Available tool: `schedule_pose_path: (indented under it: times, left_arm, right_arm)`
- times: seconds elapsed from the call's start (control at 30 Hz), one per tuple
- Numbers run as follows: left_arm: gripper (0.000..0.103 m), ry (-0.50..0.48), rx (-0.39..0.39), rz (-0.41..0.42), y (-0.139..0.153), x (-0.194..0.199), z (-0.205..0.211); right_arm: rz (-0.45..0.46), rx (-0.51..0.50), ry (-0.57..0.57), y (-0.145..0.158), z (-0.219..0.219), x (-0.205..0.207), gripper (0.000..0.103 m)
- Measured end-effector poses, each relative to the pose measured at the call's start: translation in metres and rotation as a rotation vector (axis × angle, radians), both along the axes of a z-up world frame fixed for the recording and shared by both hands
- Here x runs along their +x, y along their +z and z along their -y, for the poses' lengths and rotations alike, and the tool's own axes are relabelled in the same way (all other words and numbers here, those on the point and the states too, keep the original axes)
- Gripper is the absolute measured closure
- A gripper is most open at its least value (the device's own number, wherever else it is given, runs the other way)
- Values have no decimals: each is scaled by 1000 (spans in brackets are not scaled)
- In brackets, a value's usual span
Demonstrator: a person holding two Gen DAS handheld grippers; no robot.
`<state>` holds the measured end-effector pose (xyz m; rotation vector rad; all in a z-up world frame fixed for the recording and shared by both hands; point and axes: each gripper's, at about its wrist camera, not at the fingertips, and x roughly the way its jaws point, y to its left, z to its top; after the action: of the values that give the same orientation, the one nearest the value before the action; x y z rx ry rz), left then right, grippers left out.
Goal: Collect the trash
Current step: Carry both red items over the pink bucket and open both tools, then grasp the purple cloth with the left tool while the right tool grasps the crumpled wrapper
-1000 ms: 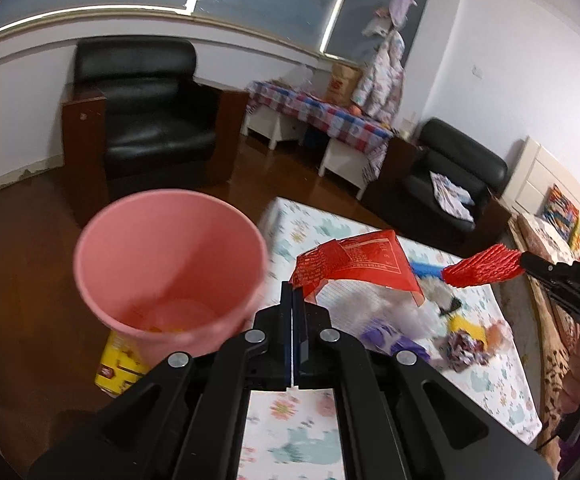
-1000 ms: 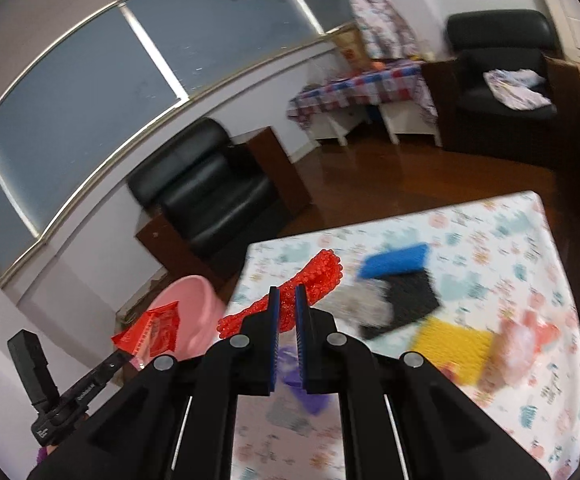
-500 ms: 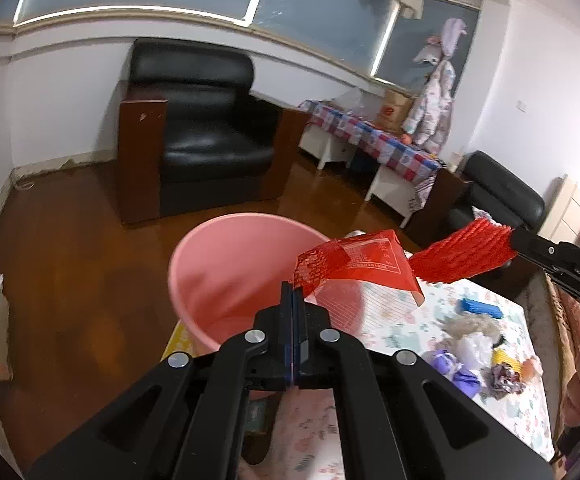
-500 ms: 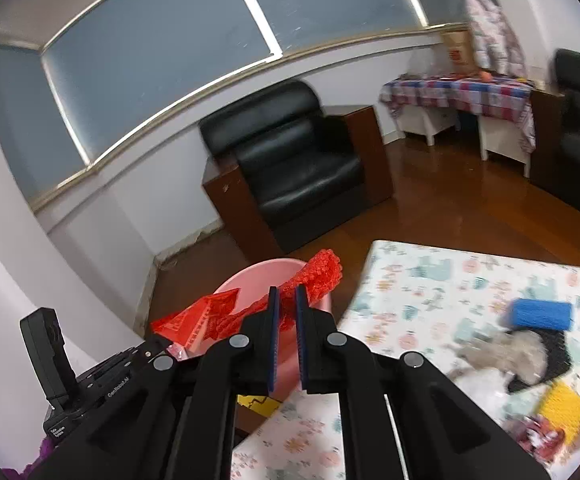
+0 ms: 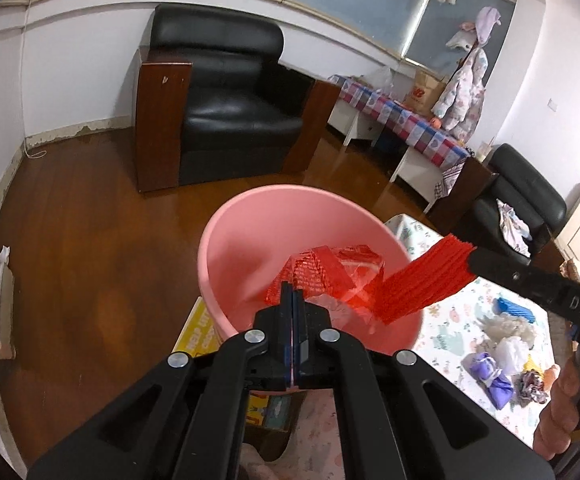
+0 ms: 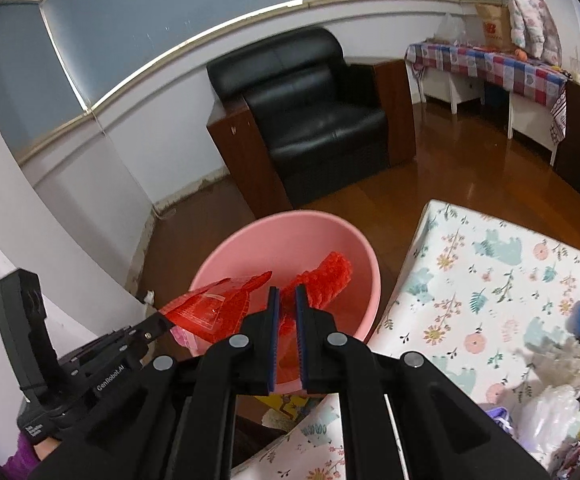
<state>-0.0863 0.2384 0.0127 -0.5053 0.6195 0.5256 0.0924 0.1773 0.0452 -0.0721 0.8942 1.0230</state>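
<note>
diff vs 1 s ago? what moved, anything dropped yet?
Both hand-held grippers swung from above the table to over the pink bucket. The left hand-held gripper still grips the red wrapper; the right hand-held gripper still grips the red foam net. Nothing released. The leftover trash on the table hasn't moved.

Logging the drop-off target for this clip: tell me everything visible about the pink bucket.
The pink bucket is a round, smooth, plastic-looking tub, open-topped and upright on the wooden floor by the corner of the floral-clothed table. A yellow printed box lies against its base. Its inner walls look bare; the bottom is hidden. Over its mouth the left gripper holds a red wrapper and the right gripper a red foam net; neither visibly touches it.
</note>
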Motion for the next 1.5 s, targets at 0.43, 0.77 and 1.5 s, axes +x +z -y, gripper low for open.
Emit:
schedule_pose_path:
  times: [0.43, 0.77, 1.5]
  left_arm:
    - [96, -8, -22, -51, -16, 12, -6]
    - [68, -29, -32, -28, -11, 11, 1]
    - [68, -385, -61, -40, -4, 63, 146]
  right_arm:
    - [-74, -31, 46, -36, -17, 16, 79]
    - [-56, 29, 31, -22, 19, 8, 66]
    - [27, -16, -296, -31, 266, -30, 66]
